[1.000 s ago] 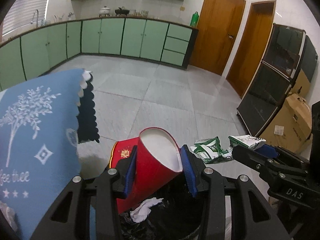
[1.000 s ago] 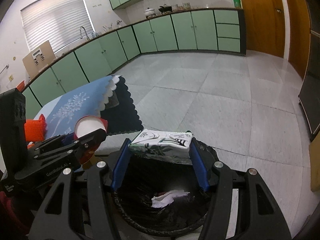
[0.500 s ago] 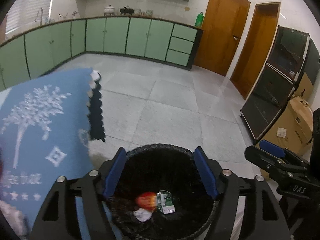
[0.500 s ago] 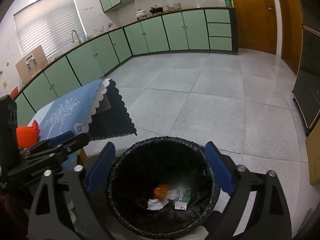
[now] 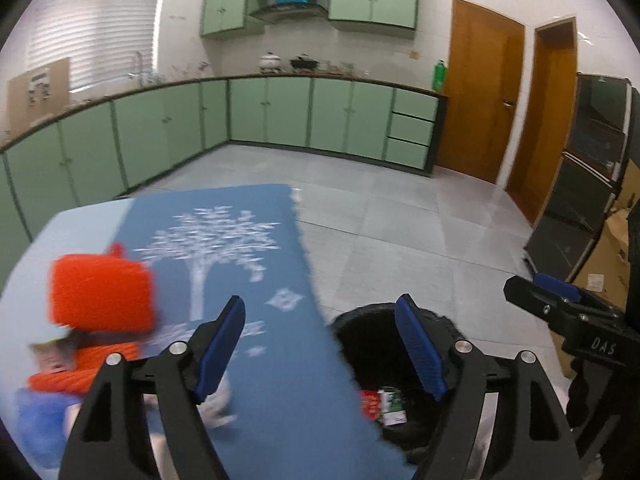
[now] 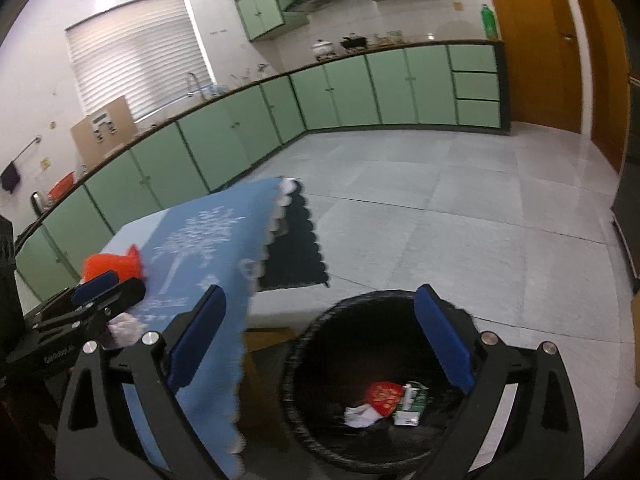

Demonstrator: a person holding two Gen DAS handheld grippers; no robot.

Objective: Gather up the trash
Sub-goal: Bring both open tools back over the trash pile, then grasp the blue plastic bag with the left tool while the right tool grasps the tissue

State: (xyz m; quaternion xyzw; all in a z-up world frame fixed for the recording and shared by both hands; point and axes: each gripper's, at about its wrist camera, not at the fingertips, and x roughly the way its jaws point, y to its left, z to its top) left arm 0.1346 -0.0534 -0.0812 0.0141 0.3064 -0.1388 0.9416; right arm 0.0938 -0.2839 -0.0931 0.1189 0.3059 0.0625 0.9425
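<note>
Both grippers, left gripper point(image 5: 320, 344) and right gripper point(image 6: 320, 336), hang released and empty. Red cup point(image 6: 383, 397) and green carton point(image 6: 412, 404) lie inside the black bin point(image 6: 316, 436), below them, beside the blue-clothed worktop point(image 5: 256, 264) on a grey-tiled kitchen floor point(image 6: 440, 208).

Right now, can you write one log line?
left tool: open, empty | right tool: open, empty | red cup, carton: inside bin

We've got the black bin point(image 6: 296, 364) on the floor — red cup point(image 6: 382, 398), green-white carton point(image 6: 412, 402) and crumpled white paper point(image 6: 360, 416) lying at its bottom.
</note>
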